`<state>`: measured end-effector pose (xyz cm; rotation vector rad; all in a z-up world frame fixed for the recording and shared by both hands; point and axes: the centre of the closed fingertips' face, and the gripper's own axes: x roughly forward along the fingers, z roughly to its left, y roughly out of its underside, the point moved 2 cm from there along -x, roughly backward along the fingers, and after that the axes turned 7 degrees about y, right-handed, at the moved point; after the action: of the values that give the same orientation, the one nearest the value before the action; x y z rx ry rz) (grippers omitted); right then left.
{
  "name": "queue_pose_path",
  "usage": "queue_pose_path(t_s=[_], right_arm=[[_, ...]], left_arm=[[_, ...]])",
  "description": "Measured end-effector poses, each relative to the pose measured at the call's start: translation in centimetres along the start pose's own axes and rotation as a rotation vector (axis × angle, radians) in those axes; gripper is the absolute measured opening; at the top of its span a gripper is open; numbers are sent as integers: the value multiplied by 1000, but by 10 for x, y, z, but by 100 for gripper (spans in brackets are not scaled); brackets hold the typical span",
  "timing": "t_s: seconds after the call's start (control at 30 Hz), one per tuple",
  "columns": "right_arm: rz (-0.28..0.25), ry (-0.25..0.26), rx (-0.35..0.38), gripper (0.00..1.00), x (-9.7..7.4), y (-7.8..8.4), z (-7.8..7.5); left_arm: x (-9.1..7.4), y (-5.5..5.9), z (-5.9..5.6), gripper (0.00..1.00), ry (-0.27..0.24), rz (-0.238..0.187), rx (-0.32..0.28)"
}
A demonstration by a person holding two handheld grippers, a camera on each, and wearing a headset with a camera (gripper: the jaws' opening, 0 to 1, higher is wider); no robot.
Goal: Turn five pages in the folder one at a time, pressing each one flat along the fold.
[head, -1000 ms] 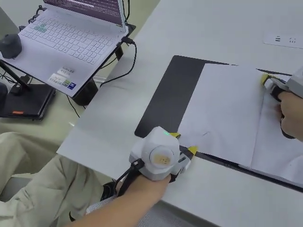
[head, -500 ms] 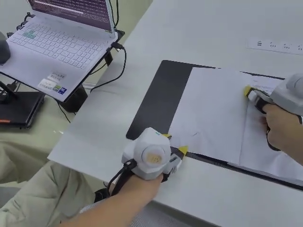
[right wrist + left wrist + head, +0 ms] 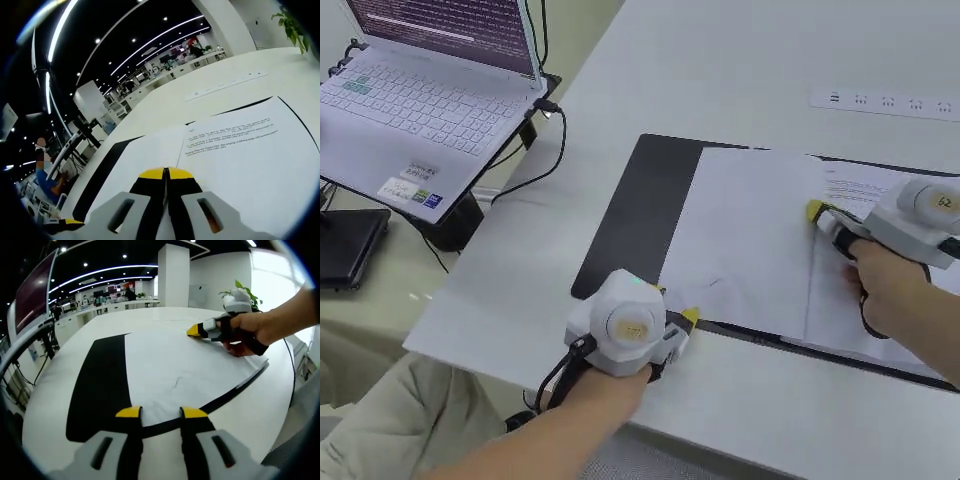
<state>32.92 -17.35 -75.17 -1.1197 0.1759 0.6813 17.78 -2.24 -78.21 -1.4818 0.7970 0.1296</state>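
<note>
While the turned page (image 3: 745, 235) lies white and nearly flat over the left leaf of the open folder (image 3: 630, 215), which sits on the desk (image 3: 720, 60) just right of a laptop (image 3: 430, 130), the step in hand looks to be the pressing rather than the turning. How many pages are already over I cannot tell. The left hand-held gripper (image 3: 161, 412) sits at the folder's near edge, its forearm coming in from the lower left. Its yellow-tipped jaws stand a moderate gap apart with nothing between them, pointing across the near edge of that page. Whether the tips actually bear down on the paper is not clear. Further right, the fold (image 3: 810, 280) runs from the far edge toward the person. The right hand-held gripper (image 3: 165, 173) has its jaws closed tip to tip on nothing and set down at the far part of this crease, with the printed page (image 3: 240, 150) lying flat beyond it. The person's right hand (image 3: 880, 280) reaches in from the right edge, wrist low, aiming the gripper leftward at the crease. My guess at the next move is a steady draw of the closed tips along the fold toward the near edge, with enough weight to set the crease but not to drag the sheet. After that the jaws would have to part to catch the free edge of the printed page alone — one sheet, not two. A white power strip (image 3: 885, 100) lies well apart at the far right.
</note>
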Motion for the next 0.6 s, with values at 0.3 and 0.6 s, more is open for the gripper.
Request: queue_pose_path(t_s=[0.3,0.6], right_arm=[[14,-17,17,0,-13,9,5],[30,-25,36,0,-26,21,8]], left_arm=[[-1,0,1,28,-1,2,-5],[-2,-1,3,28,0,-1,-3]])
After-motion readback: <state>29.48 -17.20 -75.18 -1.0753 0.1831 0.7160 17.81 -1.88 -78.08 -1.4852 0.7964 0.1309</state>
